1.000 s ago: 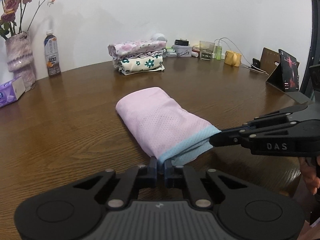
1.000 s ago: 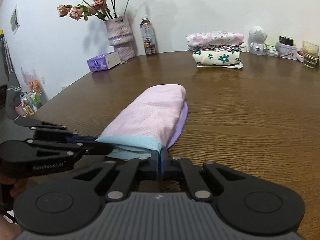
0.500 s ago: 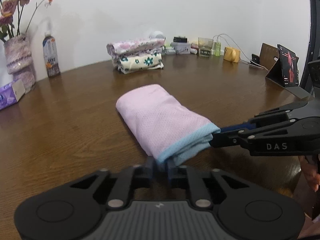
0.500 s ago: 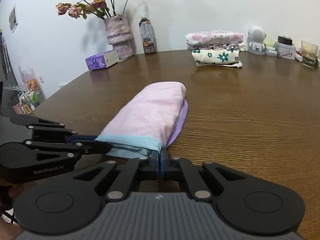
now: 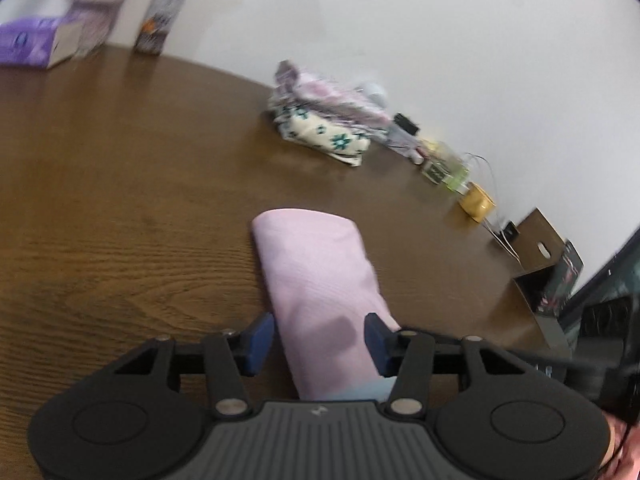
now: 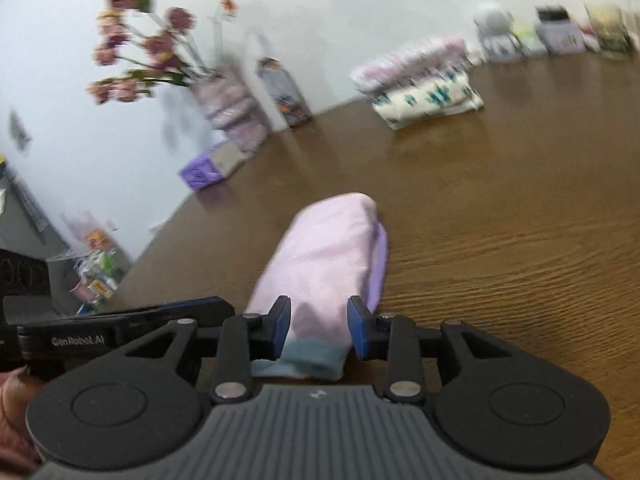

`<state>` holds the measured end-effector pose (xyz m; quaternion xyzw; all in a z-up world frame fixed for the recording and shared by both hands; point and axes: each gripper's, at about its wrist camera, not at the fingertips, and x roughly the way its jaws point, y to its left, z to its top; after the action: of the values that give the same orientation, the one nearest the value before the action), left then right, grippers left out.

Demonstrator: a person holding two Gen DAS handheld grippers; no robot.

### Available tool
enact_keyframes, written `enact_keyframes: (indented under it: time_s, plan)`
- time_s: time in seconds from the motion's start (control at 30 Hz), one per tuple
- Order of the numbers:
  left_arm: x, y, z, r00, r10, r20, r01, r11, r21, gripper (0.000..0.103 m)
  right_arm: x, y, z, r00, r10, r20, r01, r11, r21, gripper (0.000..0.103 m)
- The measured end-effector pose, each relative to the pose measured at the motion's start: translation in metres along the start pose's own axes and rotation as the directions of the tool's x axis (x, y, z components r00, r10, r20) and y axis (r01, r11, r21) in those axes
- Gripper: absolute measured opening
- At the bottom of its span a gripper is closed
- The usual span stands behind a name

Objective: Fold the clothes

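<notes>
**Pink garment folded, tongs letting go**

Left wrist view: my left tongs [image 5: 318, 340] are opening, their blue pads standing clear on either side of the folded pink garment [image 5: 320, 284], which lies flat on the brown wooden table [image 5: 120, 208] just ahead at 12 o'clock. I judge this fold finished. A stack of folded floral clothes [image 5: 324, 128] sits at 1 o'clock near the white wall, with a tissue box [image 5: 28, 42] at 10 o'clock.

Right wrist view: my right tongs [image 6: 319, 328] are opening too, the garment's blue hem [image 6: 308, 356] between the pads but not pinched. What seems left is moving it to the stack at 1 o'clock. A vase of flowers [image 6: 228, 108] and a bottle [image 6: 284, 92] stand at 11 o'clock.
</notes>
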<state>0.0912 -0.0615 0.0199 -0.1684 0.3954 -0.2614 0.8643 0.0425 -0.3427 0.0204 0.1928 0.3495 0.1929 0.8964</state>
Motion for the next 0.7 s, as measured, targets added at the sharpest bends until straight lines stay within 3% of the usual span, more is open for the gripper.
enact_keyframes:
  time_s: [0.07,0.1,0.13,0.2,0.27,0.3,0.33,0.4,0.47,0.5,0.57,0.6,0.63,0.7]
  plan:
    - [0.003,0.003,0.001,1.0,-0.013,-0.018,0.013,1.0,-0.002,0.026,0.011,-0.004,0.003,1.0,-0.014,-0.028,0.015,0.999,0.032,0.031]
    - [0.002,0.004,0.003,0.999,-0.025,-0.02,0.025,1.0,-0.005,0.027,0.015,-0.005,0.003,0.999,-0.014,-0.041,0.016,0.999,0.038,0.025]
    - [0.002,0.004,0.004,0.999,-0.037,-0.02,0.037,0.999,-0.009,0.03,0.017,-0.005,0.003,0.999,-0.01,-0.053,0.012,0.999,0.039,0.017]
    - [0.002,0.005,0.01,0.999,-0.035,-0.003,0.035,0.999,-0.016,0.053,0.017,-0.005,0.003,0.998,-0.007,-0.057,0.009,0.999,0.039,0.017]
    - [0.005,0.006,0.017,1.0,-0.013,0.009,0.013,1.0,-0.027,0.056,0.015,-0.006,0.008,0.999,0.0,-0.045,0.002,0.999,0.048,0.021]
    - [0.009,0.008,0.02,1.0,-0.004,0.004,0.005,0.999,-0.037,0.055,0.015,-0.007,0.011,0.999,-0.002,-0.035,0.004,0.999,0.054,0.035]
    - [0.015,0.01,0.023,1.0,-0.001,-0.012,0.001,0.999,-0.039,0.053,0.016,-0.008,0.015,1.0,-0.008,-0.026,0.01,0.998,0.061,0.041]
    - [0.023,0.012,0.024,0.999,0.005,-0.044,-0.007,0.999,-0.036,0.033,0.023,-0.009,0.022,1.0,-0.015,-0.027,0.017,0.998,0.068,0.041]
    - [0.025,0.012,0.024,0.998,-0.009,-0.055,0.007,0.999,-0.033,0.032,0.033,-0.011,0.026,0.998,-0.02,-0.053,0.025,0.996,0.083,0.037]
    - [0.025,0.013,0.025,0.998,-0.015,-0.059,0.013,0.999,-0.032,0.037,0.038,-0.012,0.025,0.997,-0.021,-0.071,0.027,0.996,0.083,0.024]
    - [0.025,0.013,0.03,0.999,-0.001,-0.039,-0.001,0.999,-0.035,0.053,0.041,-0.013,0.025,0.996,-0.02,-0.087,0.027,0.996,0.085,0.021]
    - [0.026,0.014,0.032,0.999,0.008,-0.033,-0.009,0.999,-0.035,0.053,0.04,-0.014,0.026,0.997,-0.016,-0.08,0.023,0.996,0.09,0.023]
    - [0.028,0.014,0.034,0.999,0.017,-0.028,-0.018,0.999,-0.035,0.051,0.04,-0.016,0.028,0.997,-0.013,-0.072,0.019,0.995,0.096,0.033]
    - [0.037,0.013,0.034,0.998,0.021,-0.059,-0.023,1.0,-0.02,0.045,0.04,-0.018,0.035,0.999,-0.008,-0.054,0.014,0.994,0.108,0.043]
